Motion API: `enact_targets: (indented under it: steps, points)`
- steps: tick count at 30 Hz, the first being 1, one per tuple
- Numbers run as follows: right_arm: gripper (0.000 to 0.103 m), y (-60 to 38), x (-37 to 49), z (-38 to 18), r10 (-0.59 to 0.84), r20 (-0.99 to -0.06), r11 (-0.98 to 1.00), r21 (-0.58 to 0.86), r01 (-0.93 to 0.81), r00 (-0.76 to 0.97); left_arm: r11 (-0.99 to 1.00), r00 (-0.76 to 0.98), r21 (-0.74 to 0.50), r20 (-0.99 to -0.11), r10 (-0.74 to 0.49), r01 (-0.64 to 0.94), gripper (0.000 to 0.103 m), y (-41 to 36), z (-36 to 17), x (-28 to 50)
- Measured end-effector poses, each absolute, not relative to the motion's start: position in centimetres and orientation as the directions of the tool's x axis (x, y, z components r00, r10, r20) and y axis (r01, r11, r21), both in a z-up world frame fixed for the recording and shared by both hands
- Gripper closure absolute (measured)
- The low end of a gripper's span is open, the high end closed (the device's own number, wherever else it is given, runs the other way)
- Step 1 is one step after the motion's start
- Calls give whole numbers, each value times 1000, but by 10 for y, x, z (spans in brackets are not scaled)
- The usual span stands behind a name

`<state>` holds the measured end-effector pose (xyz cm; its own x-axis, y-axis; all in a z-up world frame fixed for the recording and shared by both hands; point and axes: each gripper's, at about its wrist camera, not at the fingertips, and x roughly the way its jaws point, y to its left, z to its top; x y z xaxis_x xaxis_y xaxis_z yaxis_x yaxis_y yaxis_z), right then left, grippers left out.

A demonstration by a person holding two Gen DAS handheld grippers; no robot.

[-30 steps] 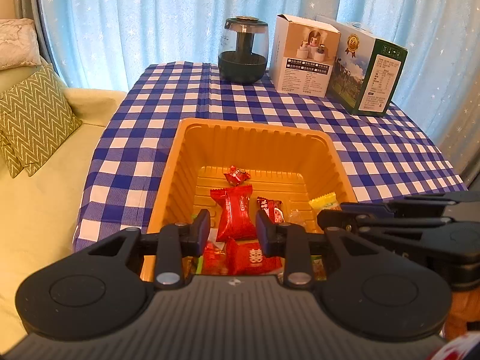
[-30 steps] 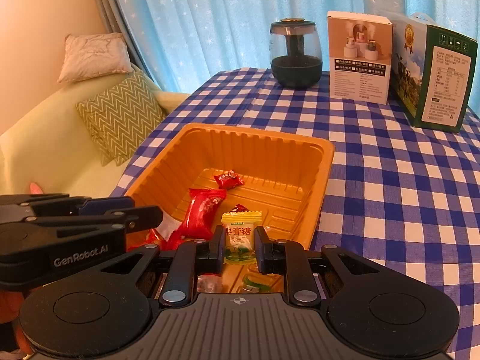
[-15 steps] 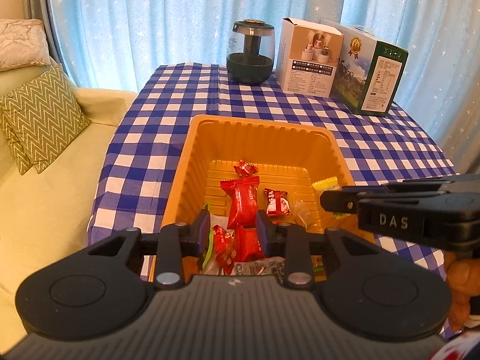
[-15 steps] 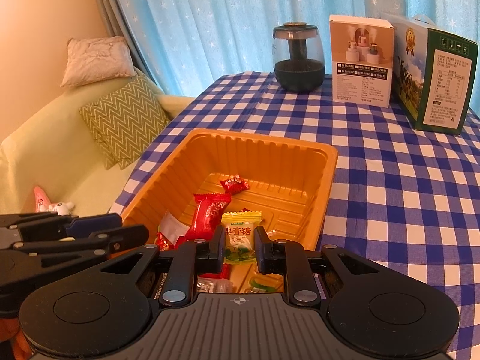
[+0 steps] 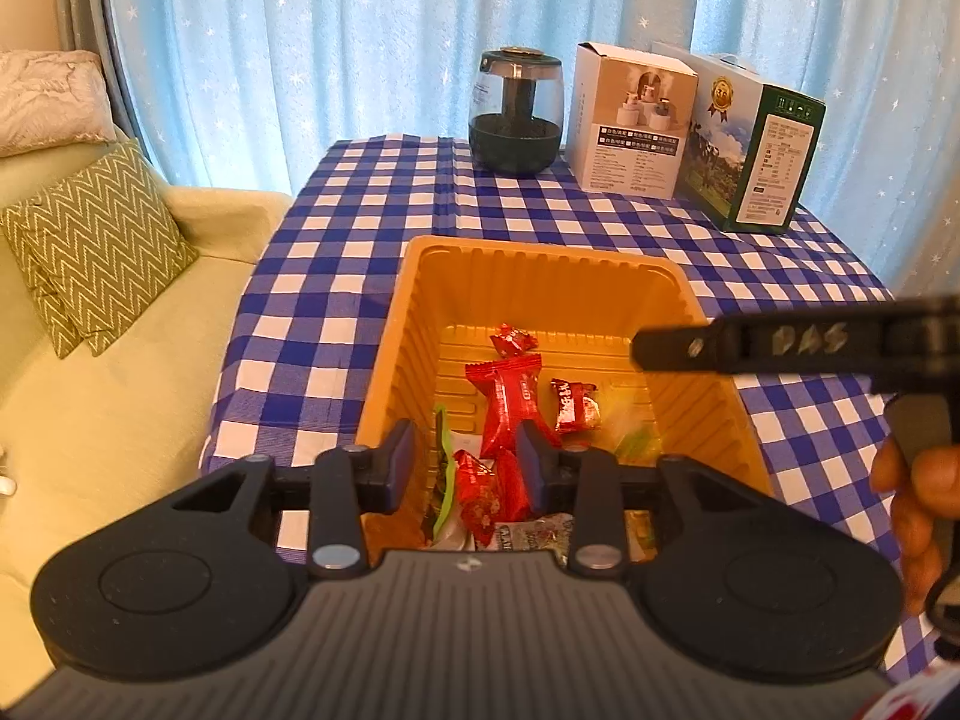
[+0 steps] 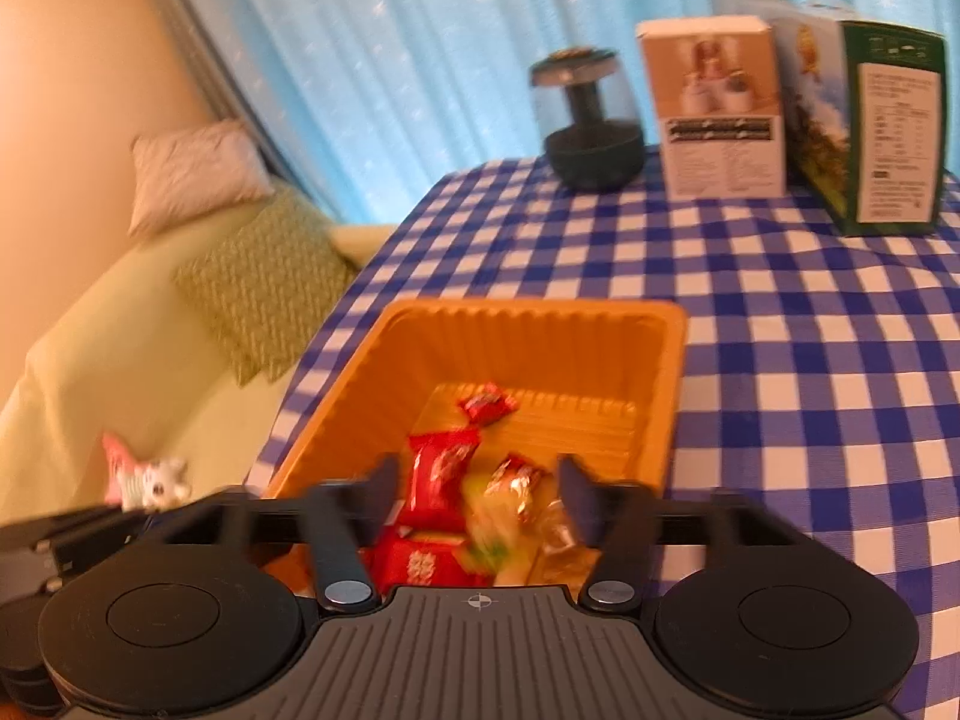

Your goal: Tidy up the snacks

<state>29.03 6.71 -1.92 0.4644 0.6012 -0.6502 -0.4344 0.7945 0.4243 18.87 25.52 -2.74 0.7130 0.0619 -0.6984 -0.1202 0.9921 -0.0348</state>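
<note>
An orange plastic tray [image 5: 606, 267] [image 6: 528, 312] sits on the blue checked tablecloth and holds several wrapped snacks, mostly red packets [image 5: 507, 399] [image 6: 438, 474]. My left gripper [image 5: 468, 468] is open and empty above the tray's near end. My right gripper [image 6: 477, 495] is open above the tray's near right part; a yellow-green candy [image 6: 486, 525] shows blurred below its jaws, loose in the tray. The right gripper also shows from the side in the left wrist view [image 5: 780, 342].
A dark glass jar [image 5: 516, 114], a white box [image 5: 630, 120] and a green box [image 5: 756, 150] stand at the table's far edge. A pale green sofa [image 5: 90, 420] with a zigzag cushion [image 5: 90, 246] lies left of the table. A small toy [image 6: 144, 477] lies on the sofa.
My right gripper opened and let go of the yellow-green candy, which dropped into the tray. Both grippers rose and pulled back from the tray.
</note>
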Motion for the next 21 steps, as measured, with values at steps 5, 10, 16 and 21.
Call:
enact_targets:
  steps: [5, 10, 16, 21]
  points:
    - [40, 50, 290, -18, 561, -667, 824, 397, -404, 490, 992, 714, -34, -697, 65, -124, 52, 254, -29, 186]
    - [40, 38, 285, -21, 519, -704, 851, 369, -374, 485, 991, 717, -21, -692, 84, -135, 31, 248, -29, 183]
    - [40, 31, 271, -19, 511, -716, 853, 357, -381, 475, 989, 719, -14, -689, 96, -146, 19, 246, -23, 177]
    - [40, 27, 257, -9, 507, -713, 855, 343, -390, 484, 987, 722, -14, -683, 108, -160, 17, 243, -14, 168]
